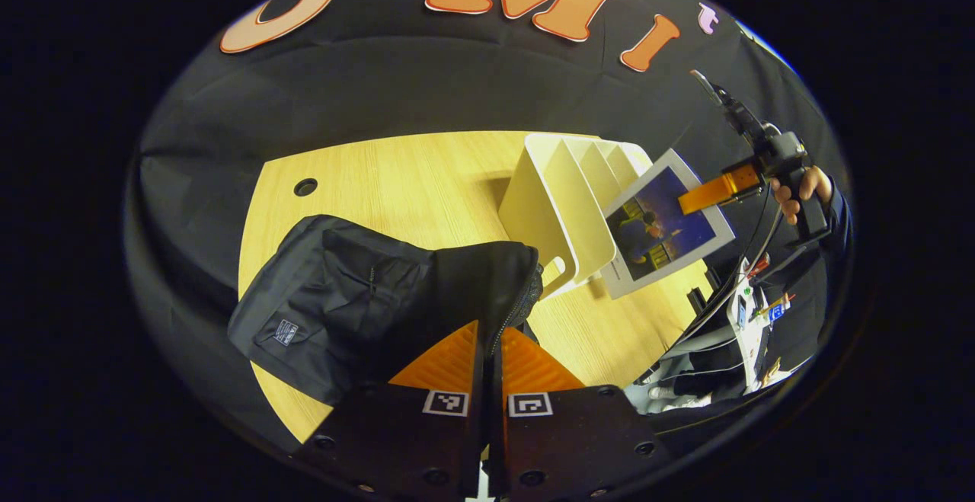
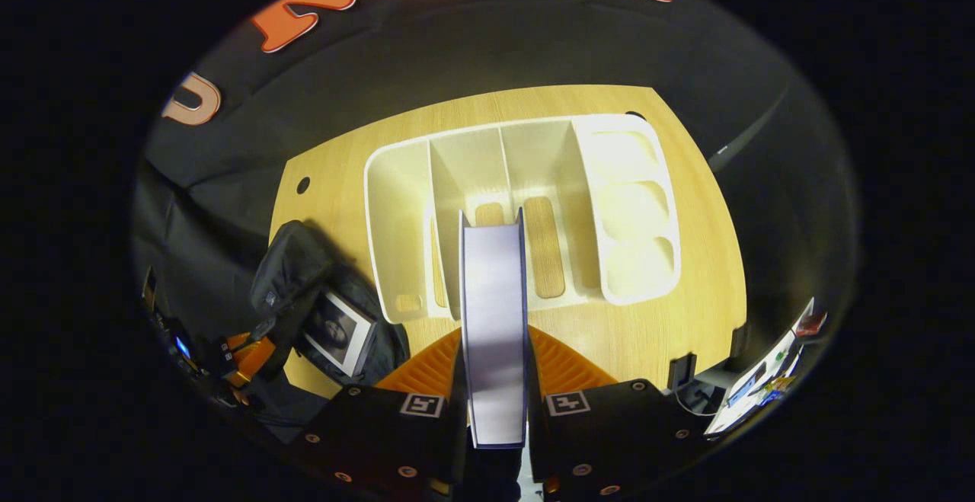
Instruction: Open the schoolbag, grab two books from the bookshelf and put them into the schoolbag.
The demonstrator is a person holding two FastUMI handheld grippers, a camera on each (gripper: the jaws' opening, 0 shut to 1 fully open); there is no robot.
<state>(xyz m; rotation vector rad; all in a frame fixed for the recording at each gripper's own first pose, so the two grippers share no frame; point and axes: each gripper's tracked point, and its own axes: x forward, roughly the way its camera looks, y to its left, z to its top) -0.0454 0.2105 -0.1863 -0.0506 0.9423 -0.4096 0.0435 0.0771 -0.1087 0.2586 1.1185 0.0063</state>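
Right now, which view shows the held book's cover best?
The left gripper view: the book is held up beside the bookshelf, its picture cover facing the camera. In the right gripper view the book stands edge-on between the right tongs, so you see pages, not cover.

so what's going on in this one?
A person is packing a black fabric schoolbag on the pale wooden table. The left hand-held gripper is clamped on the bag's zipped edge, holding it open; one book already sits inside. The right hand-held gripper grips a second, white-edged book, lifted above the empty white plastic bookshelf.
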